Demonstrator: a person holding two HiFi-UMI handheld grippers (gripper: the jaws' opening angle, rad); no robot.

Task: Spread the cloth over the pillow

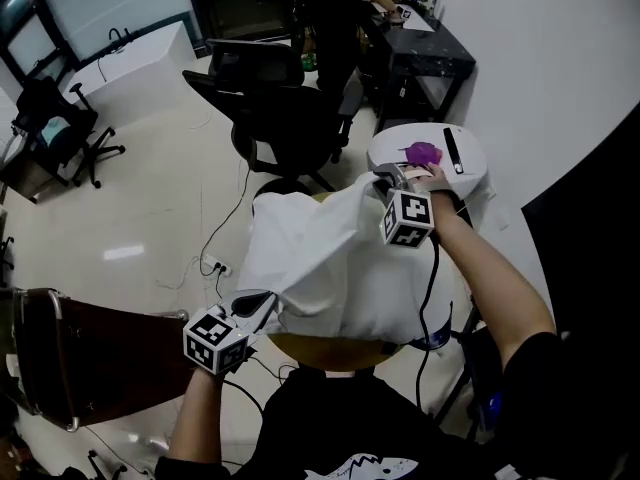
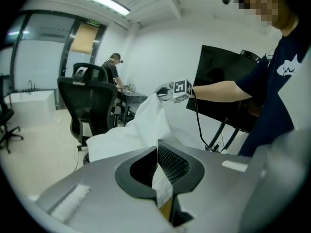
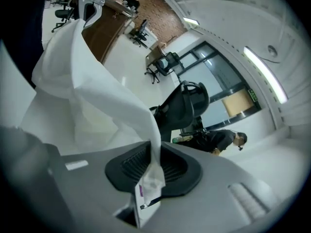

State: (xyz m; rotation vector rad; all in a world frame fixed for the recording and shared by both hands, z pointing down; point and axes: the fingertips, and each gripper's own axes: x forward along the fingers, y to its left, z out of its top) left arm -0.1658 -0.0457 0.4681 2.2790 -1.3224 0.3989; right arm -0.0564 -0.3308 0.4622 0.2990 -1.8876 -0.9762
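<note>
Cloth (image 1: pixel 330 258): white, at the centre of the head view, draped over the pillow (image 1: pixel 330 349) and held up at two corners.
Pillow: only a yellow rim shows, at the cloth's 6 o'clock edge; the rest is hidden.
Left gripper (image 1: pixel 258 308): at the cloth's 7 o'clock corner, jaws fully closed, a fold of cloth pinched between them.
Right gripper (image 1: pixel 388 180): at the 1 o'clock corner, jaws clamped on a bunched cloth edge.
Tag (image 3: pixel 141 198): on the cloth at the right gripper's jaws, with a purple mark; print too small to read.
Round white desk (image 1: pixel 472 173): at 1 o'clock, partly behind the right gripper, carrying a purple object (image 1: pixel 422 153) of unclear kind.
</note>
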